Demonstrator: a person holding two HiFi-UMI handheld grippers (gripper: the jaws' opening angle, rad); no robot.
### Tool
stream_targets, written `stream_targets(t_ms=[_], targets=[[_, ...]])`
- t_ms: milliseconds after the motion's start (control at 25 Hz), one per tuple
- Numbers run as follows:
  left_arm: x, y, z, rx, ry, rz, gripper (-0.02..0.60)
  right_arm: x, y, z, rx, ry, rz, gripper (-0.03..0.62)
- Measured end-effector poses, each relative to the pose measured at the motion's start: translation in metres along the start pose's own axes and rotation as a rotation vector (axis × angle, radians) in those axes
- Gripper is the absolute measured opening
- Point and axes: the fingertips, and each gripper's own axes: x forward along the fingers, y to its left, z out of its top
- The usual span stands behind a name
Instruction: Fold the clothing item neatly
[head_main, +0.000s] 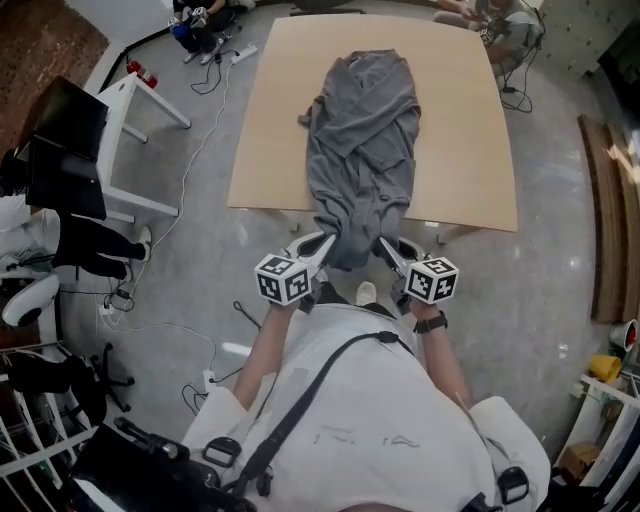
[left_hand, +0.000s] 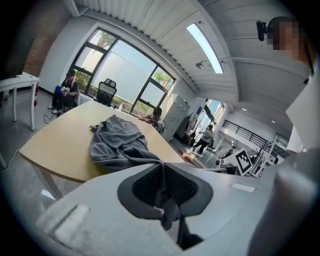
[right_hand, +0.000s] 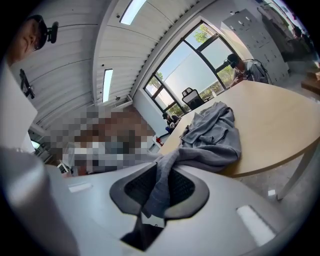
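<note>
Grey garment (head_main: 362, 150) bunched lengthwise on tan worktop (head_main: 470, 120), near end dangling off front edge. Left gripper (head_main: 320, 247) fingers clamped tight on one corner of that end, right gripper (head_main: 386, 252) fingers same on other corner. Grippers side by side, just off worktop edge.

White short-sleeved shirt (head_main: 400, 425), black diagonal chest strap (head_main: 322, 382), black wristwatch (head_main: 430, 323)

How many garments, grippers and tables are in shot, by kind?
Grey garment: 1
Grippers: 2, the left gripper and right gripper, both clamped on the garment
Tables: 2, the wooden table and white table
Total: 5
</note>
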Motion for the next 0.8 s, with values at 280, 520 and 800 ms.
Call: stream_targets(t_ms=[280, 520, 800], targets=[[0.027, 0.009, 0.039, 0.025, 0.010, -0.028, 0.025, 0.025, -0.006, 0.030, 0.007, -0.021, -0.021, 0.054], [0.067, 0.042, 0.091, 0.042, -0.022, -0.091, 0.025, 0.059, -0.020, 0.085, -0.022, -0.053, -0.069, 0.055], [0.107, 0.090, 0.162, -0.018, -0.073, -0.150, 0.025, 0.102, -0.044, 0.162, -0.054, -0.125, -0.130, 0.055]])
